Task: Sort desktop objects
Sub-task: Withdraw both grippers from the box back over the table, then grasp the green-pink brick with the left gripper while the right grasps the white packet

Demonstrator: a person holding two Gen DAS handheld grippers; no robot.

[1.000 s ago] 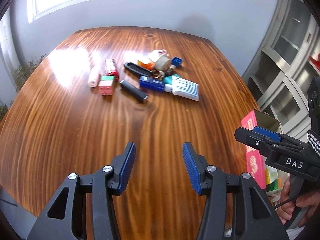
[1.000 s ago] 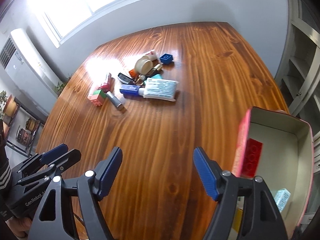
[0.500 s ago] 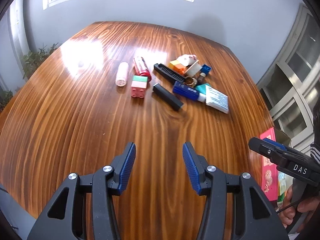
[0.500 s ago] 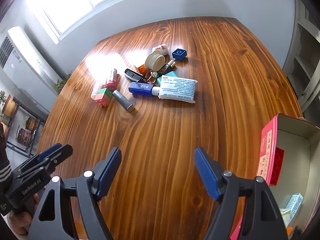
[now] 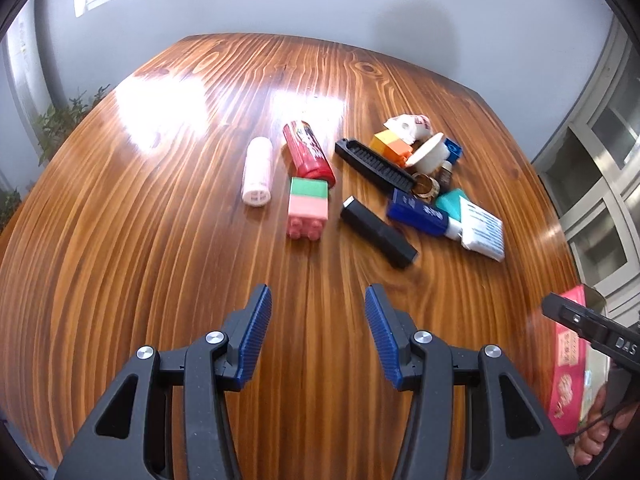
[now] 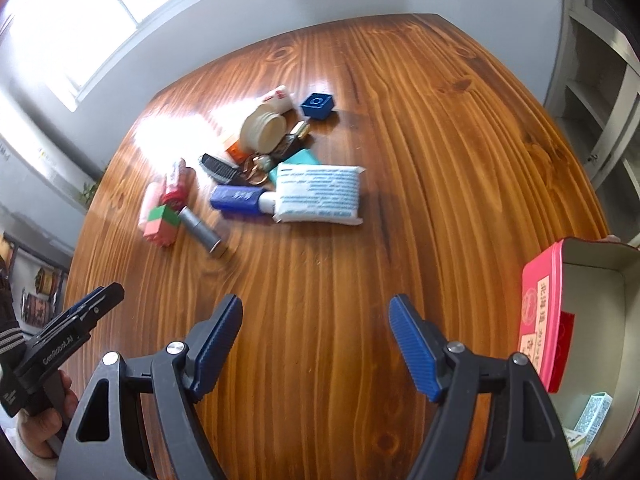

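A heap of small objects lies mid-table. In the left wrist view I see a pink-and-green brick, a red tube, a white cylinder, a black stick, a black comb, a blue bottle and a white packet. My left gripper hovers open and empty just short of the brick. My right gripper is open and empty too, nearer than the white packet and blue cube. A pink box stands open at the right.
The wooden table runs to a grey wall and window. White cabinets stand beyond its right edge. The pink box holds a red brick and small cartons. A hand holds the left gripper's handle.
Both grippers have moved forward and lower toward the heap, which now looks larger. The left view swung so the brick sits ahead of its fingers. The jaws stayed as they were.
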